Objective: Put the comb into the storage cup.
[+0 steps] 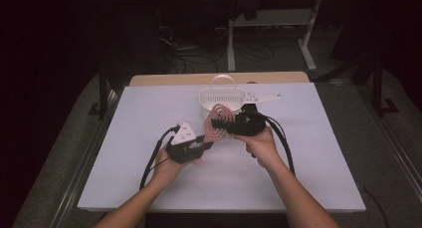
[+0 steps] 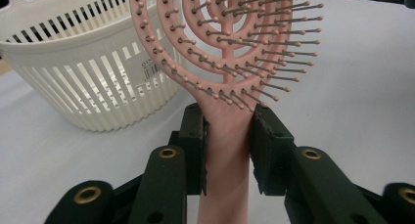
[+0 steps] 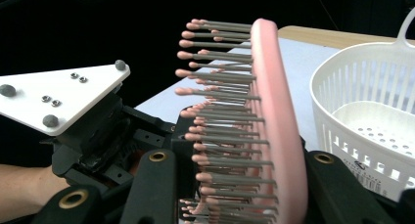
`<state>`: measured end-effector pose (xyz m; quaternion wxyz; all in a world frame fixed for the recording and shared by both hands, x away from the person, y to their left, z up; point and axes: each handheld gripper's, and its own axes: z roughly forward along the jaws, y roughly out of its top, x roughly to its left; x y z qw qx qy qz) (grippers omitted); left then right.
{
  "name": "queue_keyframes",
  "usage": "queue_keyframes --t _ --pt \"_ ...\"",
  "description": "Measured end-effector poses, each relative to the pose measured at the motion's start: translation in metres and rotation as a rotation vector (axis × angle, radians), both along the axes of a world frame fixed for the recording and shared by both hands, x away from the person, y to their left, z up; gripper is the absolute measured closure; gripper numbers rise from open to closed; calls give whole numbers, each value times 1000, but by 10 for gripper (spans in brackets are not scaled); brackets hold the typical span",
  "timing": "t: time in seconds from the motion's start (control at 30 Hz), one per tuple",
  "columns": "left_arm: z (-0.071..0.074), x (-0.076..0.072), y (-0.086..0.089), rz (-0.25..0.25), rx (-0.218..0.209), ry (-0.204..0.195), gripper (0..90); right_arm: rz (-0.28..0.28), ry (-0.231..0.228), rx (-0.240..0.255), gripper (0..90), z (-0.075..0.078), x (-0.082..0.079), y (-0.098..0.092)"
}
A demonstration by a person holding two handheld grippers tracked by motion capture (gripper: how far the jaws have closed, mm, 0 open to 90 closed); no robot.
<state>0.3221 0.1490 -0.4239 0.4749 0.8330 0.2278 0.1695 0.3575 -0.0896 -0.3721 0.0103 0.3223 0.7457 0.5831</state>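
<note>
A pink hairbrush (image 1: 215,133) with a looped open head and grey bristles hangs above the white table between both hands. My left gripper (image 2: 227,116) is shut on its handle (image 2: 227,175), one black pad on each side just below the head; in the high view it (image 1: 206,146) sits at the left with its pale three-cornered plate (image 1: 185,133). My right gripper (image 3: 244,155) is shut on the brush head (image 3: 276,111), seen edge-on with bristles pointing left. From above, that gripper (image 1: 219,122) comes in from the right.
A white slatted plastic basket (image 1: 221,96) with a hoop handle stands just behind the brush, empty inside (image 3: 372,121). The white table sheet (image 1: 298,153) spreads around both hands. Black cables (image 1: 286,143) trail off each gripper. Dark floor and desk legs lie beyond.
</note>
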Motion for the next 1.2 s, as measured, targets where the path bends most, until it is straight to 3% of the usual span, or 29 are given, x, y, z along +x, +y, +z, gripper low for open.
queue_keyframes --t 0.37,0.6,0.87,1.2 --pt "3 5 8 -33 -22 36 519 -39 -12 19 627 3 1 -11" --pt "5 11 15 -53 -41 79 420 -53 -18 21 627 5 2 -15" --pt "3 14 17 -91 -19 113 217 -65 -20 23 626 6 2 -19" --pt "3 15 21 -111 3 134 48 -73 -27 23 626 7 2 -22"
